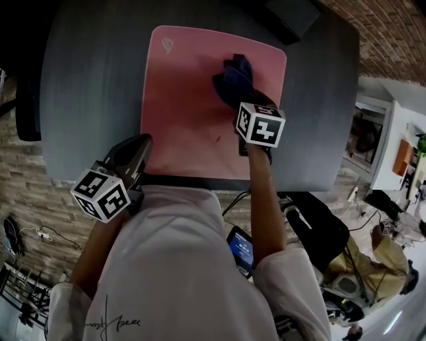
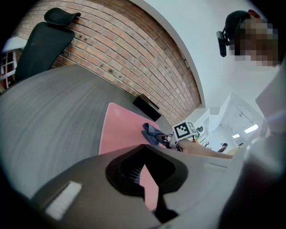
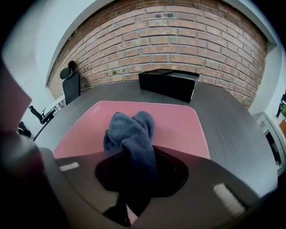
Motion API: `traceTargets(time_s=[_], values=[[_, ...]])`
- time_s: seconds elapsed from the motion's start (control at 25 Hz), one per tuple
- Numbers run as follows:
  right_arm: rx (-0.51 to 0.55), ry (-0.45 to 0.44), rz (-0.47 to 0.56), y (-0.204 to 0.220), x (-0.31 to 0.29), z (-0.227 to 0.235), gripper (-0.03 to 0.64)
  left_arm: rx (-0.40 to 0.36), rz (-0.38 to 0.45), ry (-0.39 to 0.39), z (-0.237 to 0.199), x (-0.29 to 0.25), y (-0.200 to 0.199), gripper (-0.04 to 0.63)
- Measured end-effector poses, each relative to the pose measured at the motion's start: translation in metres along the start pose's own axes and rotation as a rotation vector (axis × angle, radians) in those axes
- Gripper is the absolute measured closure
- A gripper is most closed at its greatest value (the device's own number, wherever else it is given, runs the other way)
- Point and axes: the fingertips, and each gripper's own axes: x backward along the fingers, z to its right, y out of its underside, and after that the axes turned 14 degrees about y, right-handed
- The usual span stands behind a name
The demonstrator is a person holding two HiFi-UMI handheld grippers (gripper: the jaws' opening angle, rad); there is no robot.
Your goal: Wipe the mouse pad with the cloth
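A pink mouse pad (image 1: 180, 100) lies on the dark grey table (image 1: 86, 80). My right gripper (image 1: 243, 100) is over the pad's far right part, shut on a bunched blue cloth (image 1: 236, 76) that rests on the pad. In the right gripper view the cloth (image 3: 132, 129) runs from between the jaws of the gripper (image 3: 134, 197) onto the pad (image 3: 178, 125). My left gripper (image 1: 136, 150) is at the pad's near left corner, by the table's front edge, shut and holding nothing. The left gripper view shows its jaws (image 2: 149, 188) over the pad (image 2: 118, 129), with the cloth (image 2: 152, 132) beyond.
A black box (image 1: 286, 16) stands on the table just past the pad's far edge, in front of a brick wall (image 3: 178, 40). An office chair (image 2: 40, 40) is at the table's left. Another person (image 1: 373, 260) sits off to the lower right.
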Motion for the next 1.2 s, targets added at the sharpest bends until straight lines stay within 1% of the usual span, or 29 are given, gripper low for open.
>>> traceTargets(time_s=[0.28,0.6,0.8,0.96,1.2], values=[[0.022,-0.012,0.013,-0.003,0.001,-0.021,0.532,0.006,0.013,-0.007,-0.006,0.008,-0.003,0.581],[0.095,-0.031,0.028,-0.004,0.003,-0.045,0.532,0.011,0.031,-0.022,-0.011,0.018,-0.004,0.581],[0.161,-0.043,0.051,-0.004,0.007,-0.065,0.532,0.012,0.047,-0.028,-0.014,0.027,-0.004,0.581],[0.175,-0.062,0.056,0.0,0.009,-0.076,0.532,0.011,0.058,-0.032,-0.014,0.03,-0.003,0.581],[0.209,-0.085,0.057,0.006,0.016,-0.092,0.532,0.014,0.095,-0.047,-0.017,0.037,-0.009,0.581]])
